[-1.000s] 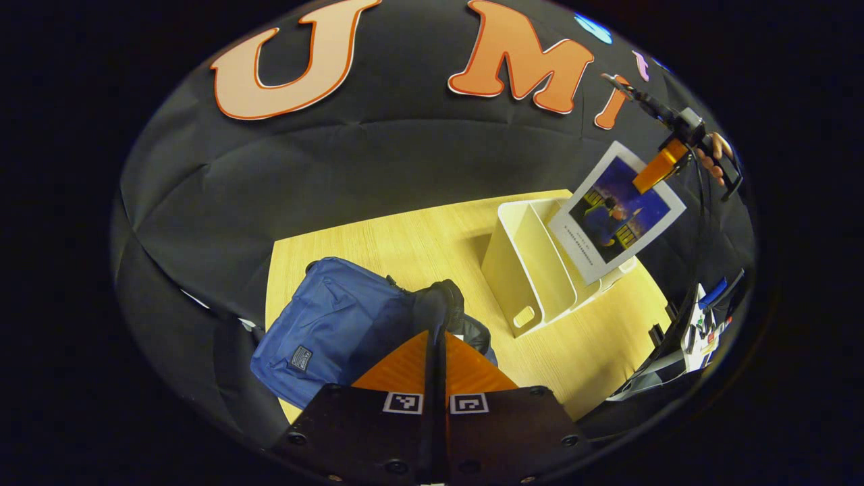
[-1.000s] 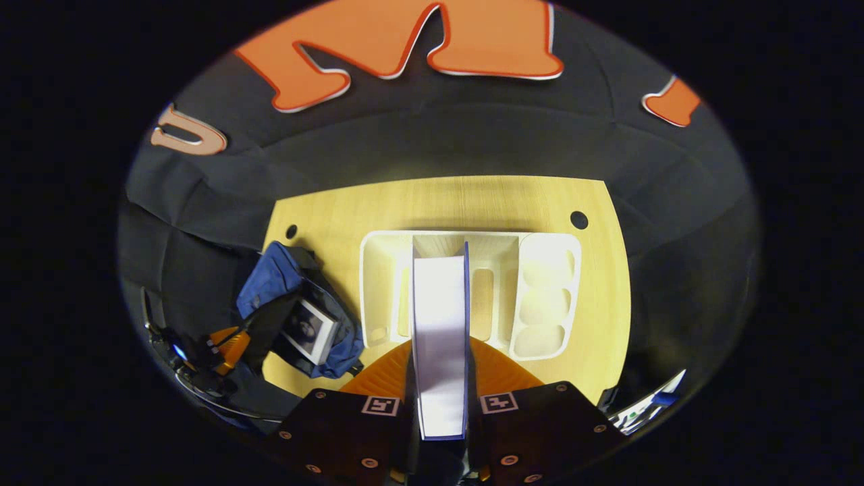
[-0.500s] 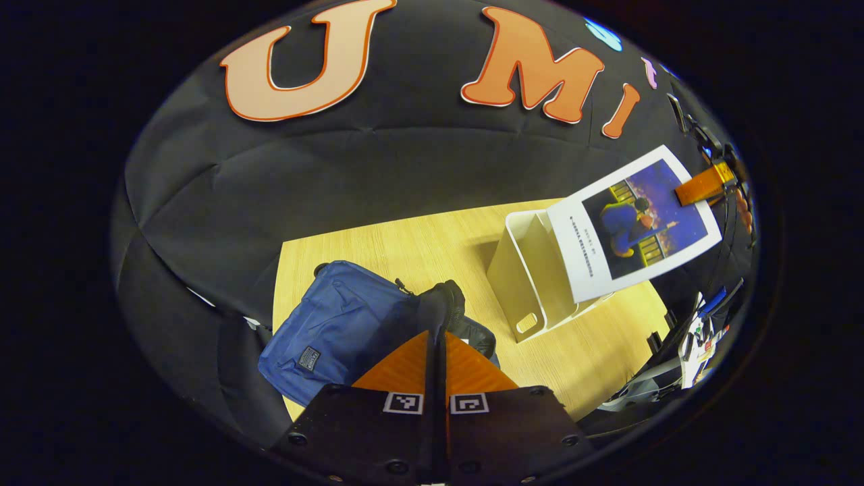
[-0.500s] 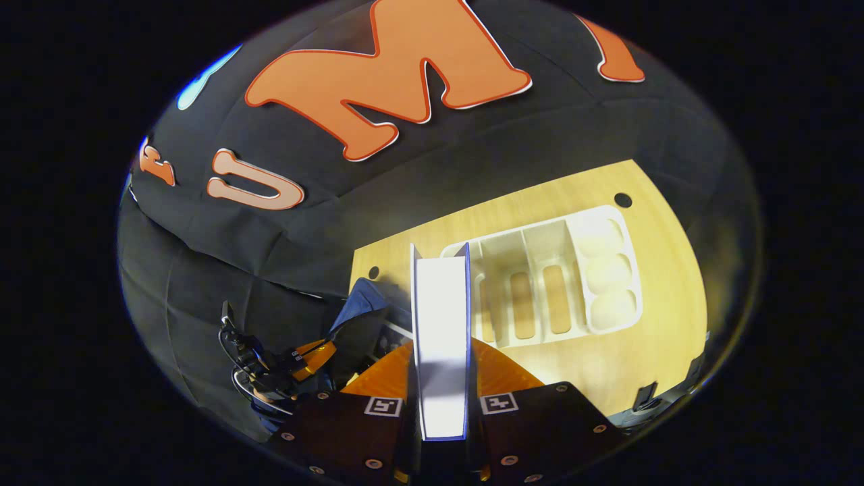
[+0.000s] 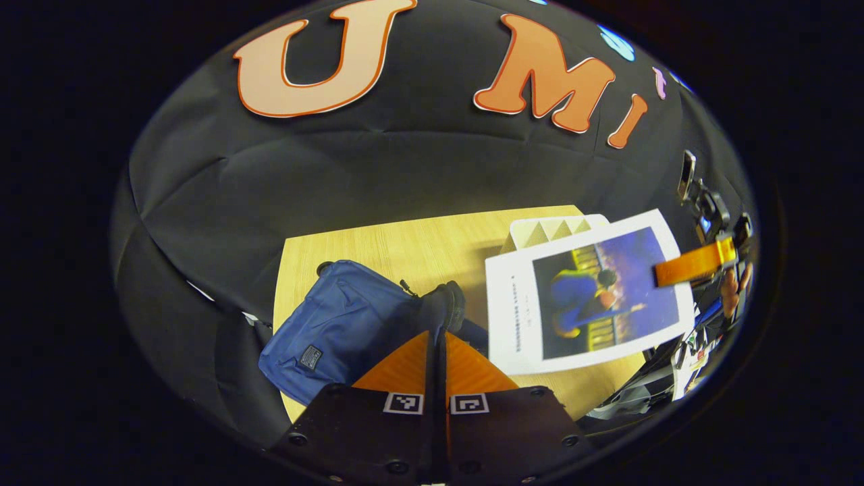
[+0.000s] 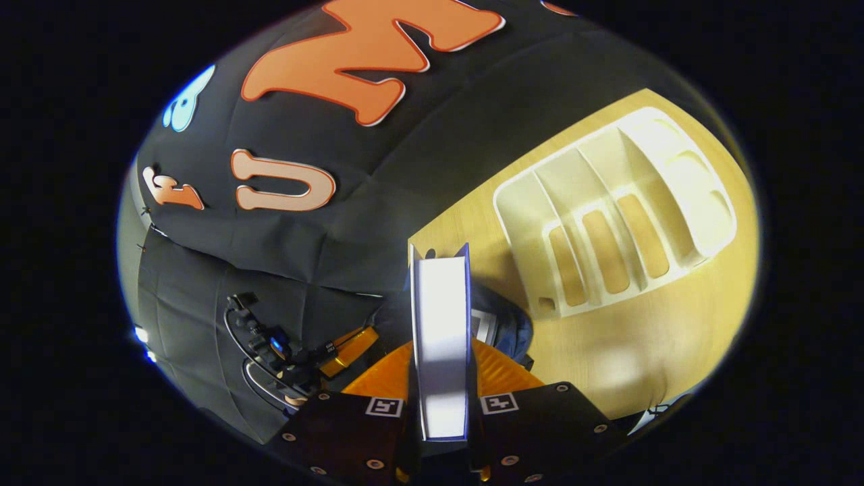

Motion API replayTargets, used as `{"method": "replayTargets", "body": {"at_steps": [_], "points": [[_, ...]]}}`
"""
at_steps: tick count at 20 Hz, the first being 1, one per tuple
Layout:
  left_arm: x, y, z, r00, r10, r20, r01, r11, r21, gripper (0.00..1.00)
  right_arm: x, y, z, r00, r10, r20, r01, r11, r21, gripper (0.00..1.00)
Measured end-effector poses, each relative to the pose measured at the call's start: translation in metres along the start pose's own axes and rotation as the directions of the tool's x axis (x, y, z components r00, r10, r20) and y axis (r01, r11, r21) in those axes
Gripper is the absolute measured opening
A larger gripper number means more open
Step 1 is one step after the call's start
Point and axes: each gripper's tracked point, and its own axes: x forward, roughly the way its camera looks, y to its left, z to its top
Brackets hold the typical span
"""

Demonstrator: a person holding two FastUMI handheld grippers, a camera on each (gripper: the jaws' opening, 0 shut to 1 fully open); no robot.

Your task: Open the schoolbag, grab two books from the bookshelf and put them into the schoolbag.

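In the left gripper view, the left gripper [image 5: 439, 337] has its two orange fingers pinched together on the black edge of the blue schoolbag [image 5: 337, 324], which lies on the near left of the wooden bench [image 5: 418, 236]. To the right, one book [image 5: 584, 290] hangs in the air above the bench, its picture cover facing the camera, an orange finger of the right gripper [image 5: 692, 264] on its right edge. One white bookshelf [image 5: 553, 231] peeks out behind the book.

In the right gripper view, the right gripper [image 6: 442, 378] clamps the same book [image 6: 441, 337], seen edge-on as white pages. The bookshelf [image 6: 614, 209] shows several bare compartments. A second book [image 6: 484, 324] sits inside the schoolbag [image 6: 509, 331]. The left gripper [image 6: 347, 345] appears at lower left.
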Motion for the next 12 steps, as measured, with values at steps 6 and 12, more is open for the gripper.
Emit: {"method": "replayTargets", "body": {"at_steps": [6, 12], "points": [[0.001, -0.001, -0.001, 1.000, -0.006, -0.009, 0.006, 1.000, -0.004, 0.00, 0.050, -0.008, -0.052, 0.998, 0.029, 0.048, -0.033, 0.996, 0.085, 0.27], [0.002, -0.004, -0.001, 1.000, -0.015, -0.014, 0.015, 1.000, -0.005, 0.01, 0.099, -0.015, -0.076, 0.995, -0.008, 0.095, 0.002, 0.998, 0.057, 0.27]]}}
